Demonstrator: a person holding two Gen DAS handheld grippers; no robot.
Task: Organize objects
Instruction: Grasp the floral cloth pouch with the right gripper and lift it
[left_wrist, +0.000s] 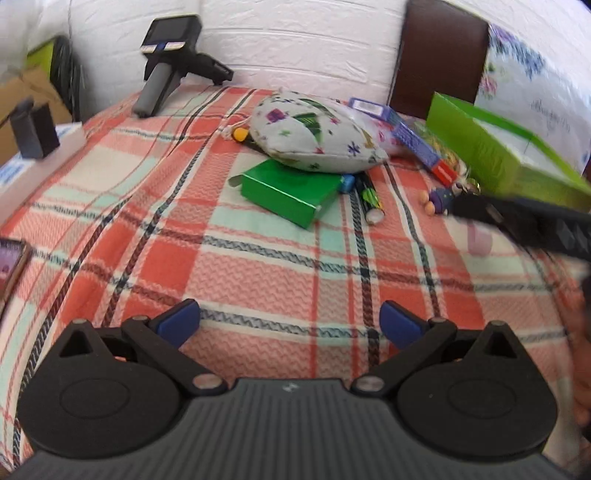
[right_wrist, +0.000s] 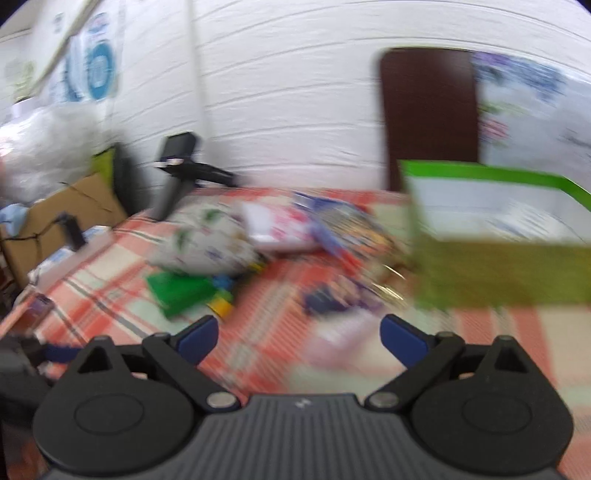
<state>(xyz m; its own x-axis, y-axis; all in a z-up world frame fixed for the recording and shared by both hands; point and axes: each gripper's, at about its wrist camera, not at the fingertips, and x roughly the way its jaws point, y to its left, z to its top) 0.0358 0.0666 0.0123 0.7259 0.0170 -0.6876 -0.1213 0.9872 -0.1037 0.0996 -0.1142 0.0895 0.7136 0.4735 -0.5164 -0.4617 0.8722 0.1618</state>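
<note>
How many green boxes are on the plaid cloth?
2. A small glossy dark-green flat box lies mid-cloth, partly under the white patterned fabric pouch. A large lime-green open box stands at the right edge. The clutter between them may hide more.

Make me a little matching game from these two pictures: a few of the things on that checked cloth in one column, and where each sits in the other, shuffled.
Things:
1. patterned fabric pouch
2. small green box
3. lime green bin
4. left gripper

Places or states:
A. at the right edge of the cloth
B. open, nothing between its fingers
C. lying partly on the small green box
D. just in front of the pouch

Pairs: 1-C, 2-D, 3-A, 4-B
</note>
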